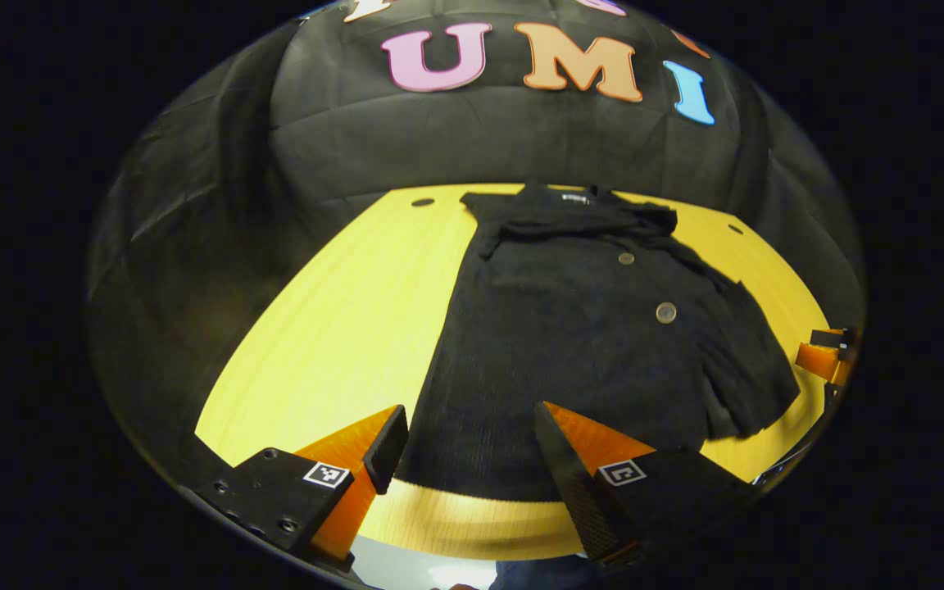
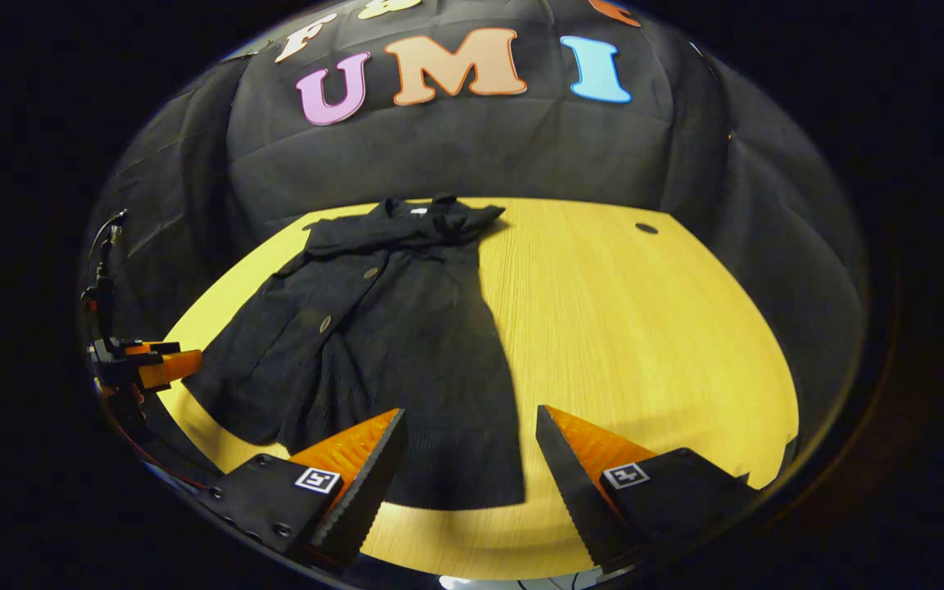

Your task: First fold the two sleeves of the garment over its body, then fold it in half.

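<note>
Garment (image 1: 570, 352) of dark cloth lies flat on the yellow desk (image 1: 333, 328), collar toward the far edge and hem toward the near edge, two round buttons (image 1: 666, 312) showing on its front. One sleeve (image 1: 746, 360) lies folded across the body on one side. The left gripper (image 1: 468, 447) hovers over the hem near the near edge, jaws spread and holding nothing. The right gripper (image 2: 468, 451) hangs beside it above the hem's other corner, jaws likewise parted and free.

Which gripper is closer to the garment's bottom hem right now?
Left, narrowly. The left gripper hangs open right over the garment's hem; the right gripper hangs open at the hem's corner, partly over the bare table.
</note>
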